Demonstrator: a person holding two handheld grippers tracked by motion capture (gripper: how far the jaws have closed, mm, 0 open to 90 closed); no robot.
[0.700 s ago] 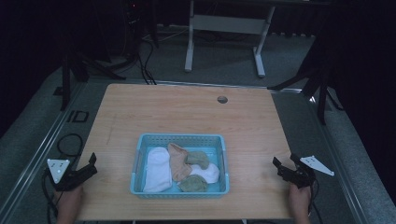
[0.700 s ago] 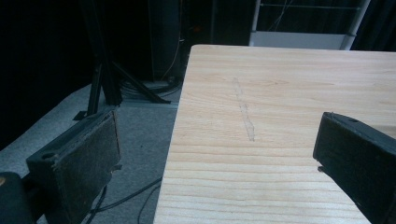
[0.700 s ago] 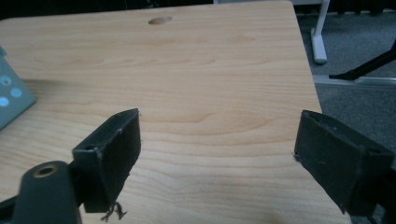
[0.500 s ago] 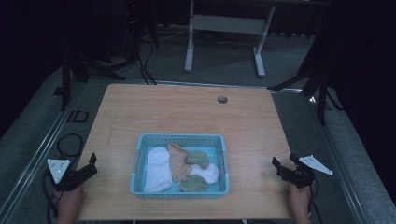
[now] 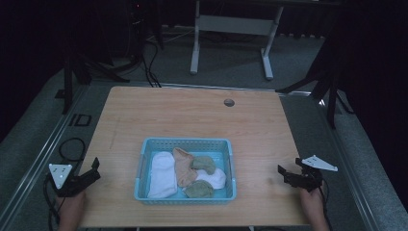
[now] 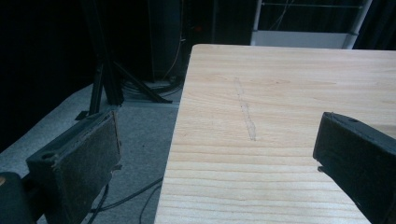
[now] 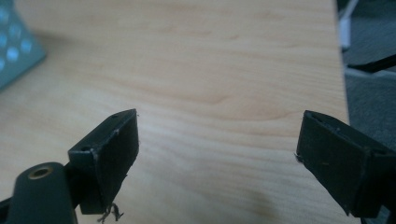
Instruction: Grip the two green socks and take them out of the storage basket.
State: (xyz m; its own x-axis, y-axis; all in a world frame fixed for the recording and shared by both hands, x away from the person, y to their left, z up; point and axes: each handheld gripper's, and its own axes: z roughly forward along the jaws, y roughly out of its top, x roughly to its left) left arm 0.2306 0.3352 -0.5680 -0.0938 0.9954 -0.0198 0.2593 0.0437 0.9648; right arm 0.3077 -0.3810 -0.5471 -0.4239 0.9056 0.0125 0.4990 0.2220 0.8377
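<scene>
Basket (image 5: 142, 169) of socks sits mid-bench near the front edge, squarely between both grippers. Left gripper (image 5: 94, 169) and right gripper (image 5: 284, 171) hover at opposite bench (image 5: 192, 115) edges, fingers wide and empty, about equally far. White sock (image 5: 161, 174) lies lengthwise toward the left one.

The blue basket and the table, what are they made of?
The basket looks like light blue plastic: its walls are a moulded grid of small holes. The table looks like pale wood or a wood-look top, matte, with grain lines showing.
</scene>
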